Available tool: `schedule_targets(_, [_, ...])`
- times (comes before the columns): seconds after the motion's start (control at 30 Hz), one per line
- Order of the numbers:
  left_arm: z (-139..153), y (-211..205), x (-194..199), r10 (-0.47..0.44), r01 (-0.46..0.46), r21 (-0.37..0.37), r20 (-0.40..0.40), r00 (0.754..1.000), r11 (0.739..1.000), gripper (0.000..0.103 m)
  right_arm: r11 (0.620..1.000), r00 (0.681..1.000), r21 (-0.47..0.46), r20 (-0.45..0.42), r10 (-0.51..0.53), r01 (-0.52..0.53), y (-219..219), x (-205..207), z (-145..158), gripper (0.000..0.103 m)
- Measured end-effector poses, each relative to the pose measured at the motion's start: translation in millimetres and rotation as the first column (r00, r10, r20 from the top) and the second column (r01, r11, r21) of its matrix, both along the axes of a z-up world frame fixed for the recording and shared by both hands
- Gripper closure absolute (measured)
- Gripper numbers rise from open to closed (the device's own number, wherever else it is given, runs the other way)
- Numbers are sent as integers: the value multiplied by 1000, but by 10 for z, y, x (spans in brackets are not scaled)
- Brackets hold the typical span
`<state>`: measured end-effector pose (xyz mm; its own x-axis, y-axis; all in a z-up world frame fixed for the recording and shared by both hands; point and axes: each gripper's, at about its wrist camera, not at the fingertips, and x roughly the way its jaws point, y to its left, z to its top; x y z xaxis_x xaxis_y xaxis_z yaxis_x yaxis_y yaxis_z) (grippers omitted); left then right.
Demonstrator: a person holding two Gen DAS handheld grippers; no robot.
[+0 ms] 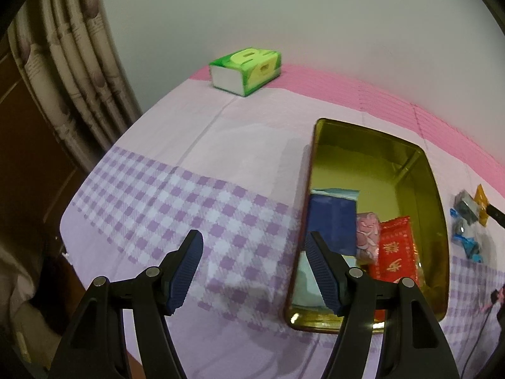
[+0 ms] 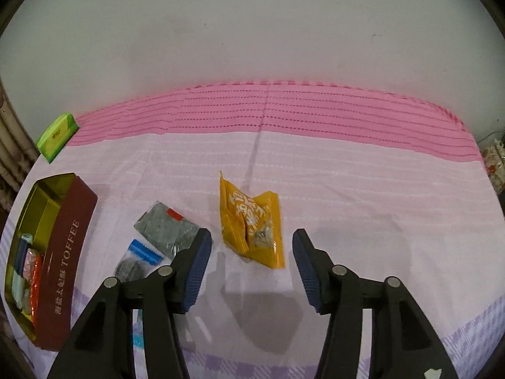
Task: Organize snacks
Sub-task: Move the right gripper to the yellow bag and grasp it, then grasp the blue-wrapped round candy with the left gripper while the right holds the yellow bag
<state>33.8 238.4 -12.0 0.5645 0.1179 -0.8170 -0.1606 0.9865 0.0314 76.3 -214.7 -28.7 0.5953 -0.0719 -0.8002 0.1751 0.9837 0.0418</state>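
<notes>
A gold tin (image 1: 363, 164) with a brown "TOFFEE" side (image 2: 68, 252) lies on the cloth-covered table. A blue packet (image 1: 331, 221), a pink one (image 1: 366, 233) and a red one (image 1: 396, 249) lie inside it. My left gripper (image 1: 254, 237) is open and empty above the checked cloth, its right finger over the tin's left rim. My right gripper (image 2: 252, 233) is open, just short of a yellow snack packet (image 2: 252, 221) lying flat on the cloth. A grey packet (image 2: 164, 230) and a clear packet with a blue seal (image 2: 135, 262) lie left of it, partly behind my left finger.
A green tissue pack (image 1: 246, 69) sits at the table's far left corner by the wall. A patterned curtain (image 1: 63, 63) hangs past the left table edge. Pink cloth (image 2: 284, 110) runs along the wall.
</notes>
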Motion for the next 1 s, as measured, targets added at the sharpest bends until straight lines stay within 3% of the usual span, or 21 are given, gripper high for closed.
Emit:
schedule_targets(0.33, [97, -310, 40, -62, 62, 7, 25, 998, 998, 35, 1000, 1000, 5, -25, 15, -14, -85, 234, -222, 51])
schedule_targets(0.53, [148, -669, 164, -141, 141, -8, 12, 990, 990, 35, 1000, 1000, -4, -10, 28, -28, -99, 156, -245, 65])
schedule_targets(0.87, [132, -1539, 307, -329, 329, -25, -2, 944, 944, 35, 1000, 1000, -10, -5, -10, 10, -186, 0, -212, 67])
schedule_targets(1.0, [112, -1878, 350, -398, 398, -31, -9, 917, 917, 35, 998, 1000, -62, -9, -27, 27, -297, -165, -211, 67])
